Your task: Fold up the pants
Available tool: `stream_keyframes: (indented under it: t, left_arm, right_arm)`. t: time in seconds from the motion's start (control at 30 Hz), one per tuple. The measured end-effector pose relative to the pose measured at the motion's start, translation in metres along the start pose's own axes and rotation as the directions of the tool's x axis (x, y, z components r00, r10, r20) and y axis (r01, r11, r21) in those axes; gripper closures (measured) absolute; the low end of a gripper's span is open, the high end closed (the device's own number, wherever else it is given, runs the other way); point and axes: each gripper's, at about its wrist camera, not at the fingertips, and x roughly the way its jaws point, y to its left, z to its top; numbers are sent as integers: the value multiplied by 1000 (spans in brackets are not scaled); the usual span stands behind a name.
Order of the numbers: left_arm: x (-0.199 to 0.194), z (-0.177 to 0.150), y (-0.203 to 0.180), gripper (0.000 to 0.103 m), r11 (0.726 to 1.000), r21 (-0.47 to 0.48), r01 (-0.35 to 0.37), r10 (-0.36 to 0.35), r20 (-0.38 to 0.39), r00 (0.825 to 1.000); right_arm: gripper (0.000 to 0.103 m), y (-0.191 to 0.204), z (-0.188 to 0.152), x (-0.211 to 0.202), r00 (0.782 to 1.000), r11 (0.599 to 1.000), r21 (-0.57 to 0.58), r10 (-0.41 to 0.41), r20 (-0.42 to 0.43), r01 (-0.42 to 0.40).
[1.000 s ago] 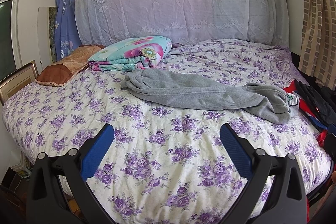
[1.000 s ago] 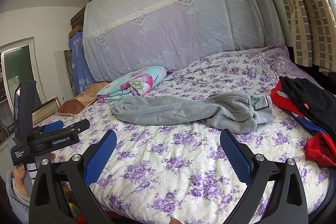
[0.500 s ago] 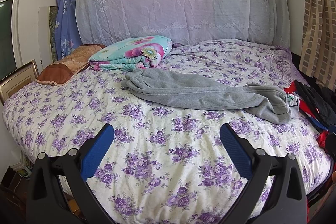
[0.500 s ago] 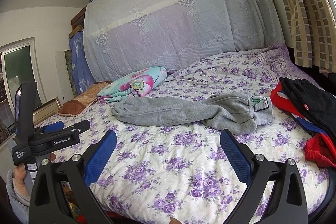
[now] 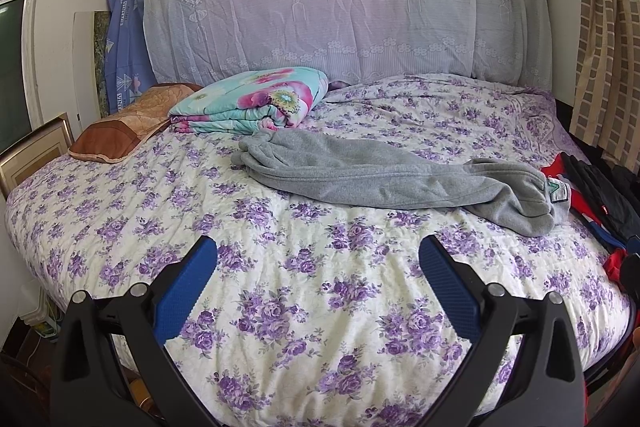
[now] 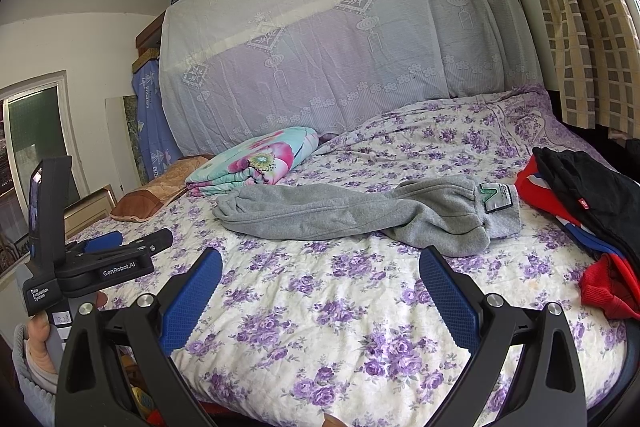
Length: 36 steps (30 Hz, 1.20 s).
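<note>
Grey sweatpants lie crumpled lengthwise across the middle of the bed, leg ends at the left, waistband with a green-and-white label at the right; they also show in the right wrist view. My left gripper is open and empty, above the near part of the bed, well short of the pants. My right gripper is open and empty, also short of the pants. The left gripper shows from the side in the right wrist view.
A floral purple bedspread covers the bed. A folded teal floral quilt and a brown pillow lie at the far left. A pile of red, black and blue clothes lies at the right edge. A draped headboard stands behind.
Both views have shifted very slightly; the pants lie unmoved and both grippers stay open.
</note>
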Motion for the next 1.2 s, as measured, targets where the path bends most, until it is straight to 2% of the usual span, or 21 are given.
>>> stream_keyframes:
  t: [0.67,0.93,1.07,1.2]
  left_arm:
    - [8,-9,5,4,1000,-1,-1,1,-18,1000]
    - [49,-21,3,4,1000,-8,-1,0,-113,994]
    - [76,-31,2,4,1000,-6,-4,3,-176,984]
    - [103,-42,2,4,1000,-6,-17,15,-241,970]
  right_arm:
    - [4,2,1,-2,1000,1000,3,6,-10,-6]
    - [4,-16,-15,37,992,999,44,31,-124,-26]
    - [4,-26,-20,63,982,997,74,39,-184,-26]
    - [4,-30,-19,91,973,998,56,14,-232,-1]
